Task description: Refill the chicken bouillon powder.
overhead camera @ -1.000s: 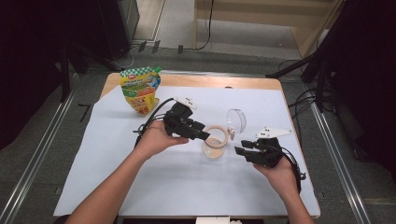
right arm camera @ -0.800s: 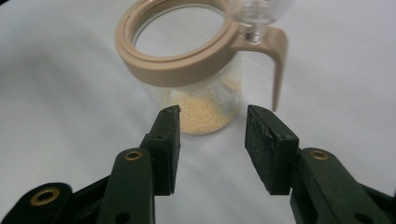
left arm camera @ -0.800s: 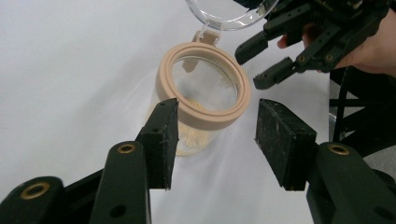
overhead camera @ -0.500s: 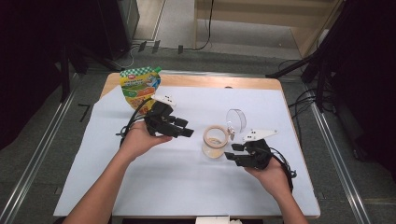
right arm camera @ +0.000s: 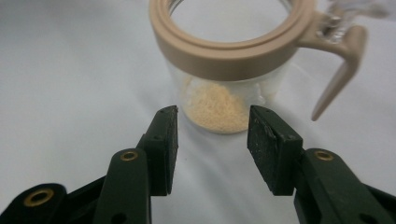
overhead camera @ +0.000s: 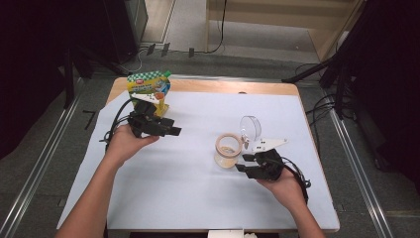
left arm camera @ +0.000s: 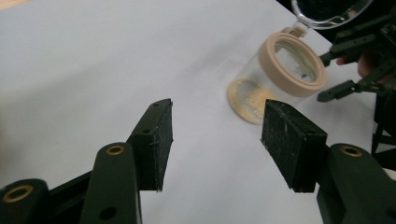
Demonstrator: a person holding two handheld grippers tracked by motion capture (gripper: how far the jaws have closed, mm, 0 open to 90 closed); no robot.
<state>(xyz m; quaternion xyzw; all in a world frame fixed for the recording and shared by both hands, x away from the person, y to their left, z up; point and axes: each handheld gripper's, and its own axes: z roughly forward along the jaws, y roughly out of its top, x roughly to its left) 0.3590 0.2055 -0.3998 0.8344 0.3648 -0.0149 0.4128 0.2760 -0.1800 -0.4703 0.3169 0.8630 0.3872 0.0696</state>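
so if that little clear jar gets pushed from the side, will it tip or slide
The jar looks light: only a thin layer of powder at the bottom, so it would probably slide. Its open hinged lid hangs off one side, which may tip it that way. Clear walls are likely slippery.

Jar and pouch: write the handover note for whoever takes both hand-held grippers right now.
Left hand-held gripper: jaws have just been opening, nothing between them, beside the green pouch at the table's far left.
Right hand-held gripper: open, aimed at the jar, not touching it.
Jar: upright on the white sheet, clear lid flipped open, a little beige powder at the bottom.
Done: jar is open.
Left: probably fetch the pouch and steady the jar.
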